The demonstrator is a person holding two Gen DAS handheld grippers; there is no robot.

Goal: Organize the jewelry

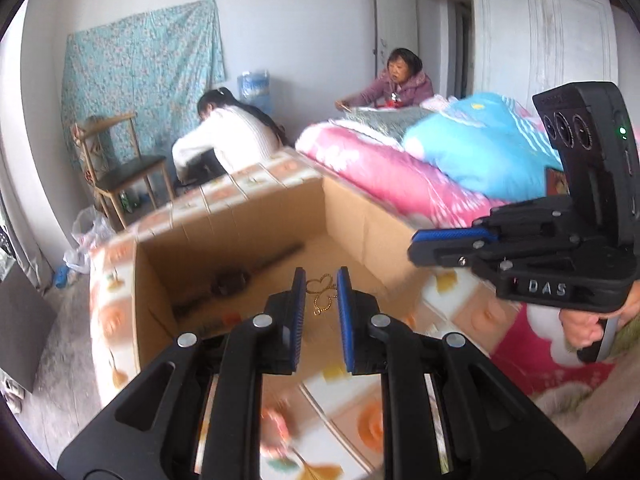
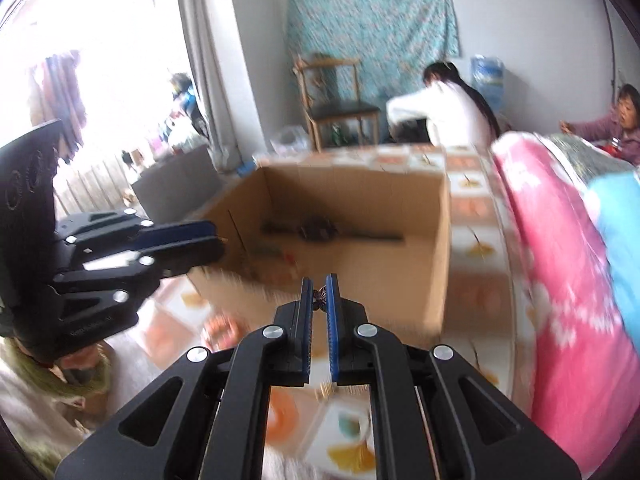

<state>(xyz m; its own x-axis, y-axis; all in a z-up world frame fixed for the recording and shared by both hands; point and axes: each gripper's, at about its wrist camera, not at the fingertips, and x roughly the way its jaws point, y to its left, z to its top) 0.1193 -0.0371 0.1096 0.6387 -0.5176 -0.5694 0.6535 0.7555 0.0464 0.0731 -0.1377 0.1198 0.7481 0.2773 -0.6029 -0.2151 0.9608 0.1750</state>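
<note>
- Two grippers are hanging in the air just on the near side of the open cardboard box [image 1: 224,220], each one carrying a small piece of jewelry.
- Left gripper [image 1: 318,286]: jaws are standing at a narrow gap, and the gold ornament [image 1: 322,294], loops with a short chain, is sitting between the pads; its sides look to be touching both, so I'm reading this as a light pinch.
- Ornament's long axis is running along the fingers, near to far, with the chain end toward the camera.
- Right gripper [image 2: 320,294]: jaws are nearly closed and clamping a tiny dark piece [image 2: 320,297] at the tips; too small and blurred to say what kind.
- Box is lying straight ahead of both sets of fingertips, on the far side, resting on the patterned bedspread [image 1: 352,412].
- Box floor is already holding a dark item [image 1: 230,282] toward the far wall.
- In the left wrist view the right gripper [image 1: 416,248] is showing at the right, over the box's right edge; both are looking about equally near the opening.
- Judgement: next move is depending on carrying forward over the near wall, then down.
</note>
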